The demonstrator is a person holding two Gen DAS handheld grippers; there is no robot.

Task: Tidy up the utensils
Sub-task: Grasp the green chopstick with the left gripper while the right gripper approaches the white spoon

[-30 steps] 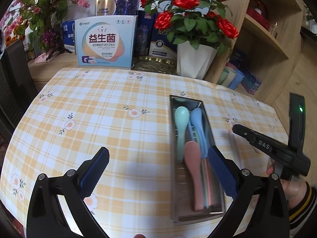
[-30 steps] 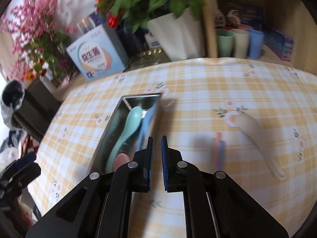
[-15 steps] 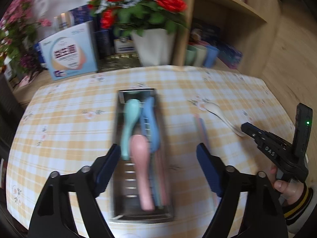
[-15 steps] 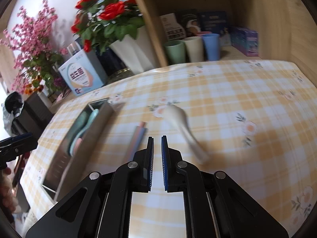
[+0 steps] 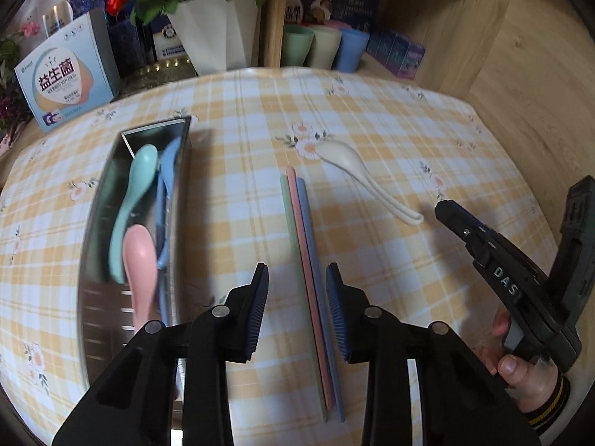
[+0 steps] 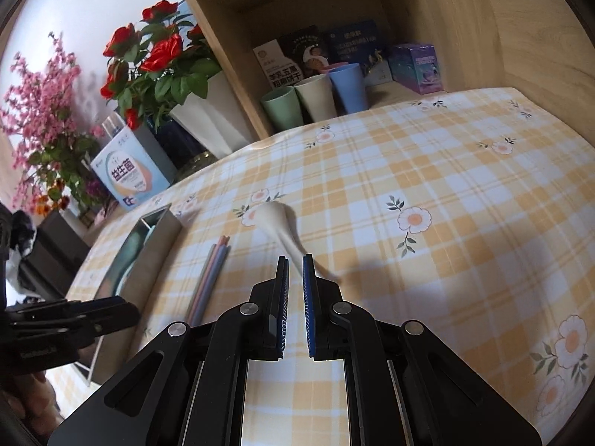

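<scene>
A steel tray on the checked tablecloth holds a teal spoon, a blue spoon and a pink spoon. Three chopsticks, green, pink and blue, lie side by side right of the tray. My left gripper is open with its fingers on either side of the chopsticks. A cream spoon lies further right. My right gripper is nearly shut, fingertips over the cream spoon's handle, holding nothing. The tray and chopsticks also show in the right wrist view.
A white flower pot, a blue box and three cups stand at the table's far edge. A wooden shelf rises behind. My right gripper also shows in the left wrist view.
My left gripper moved right from over the tray to the chopsticks and narrowed its opening. My right gripper swung right to the cream spoon and came closer to it.
</scene>
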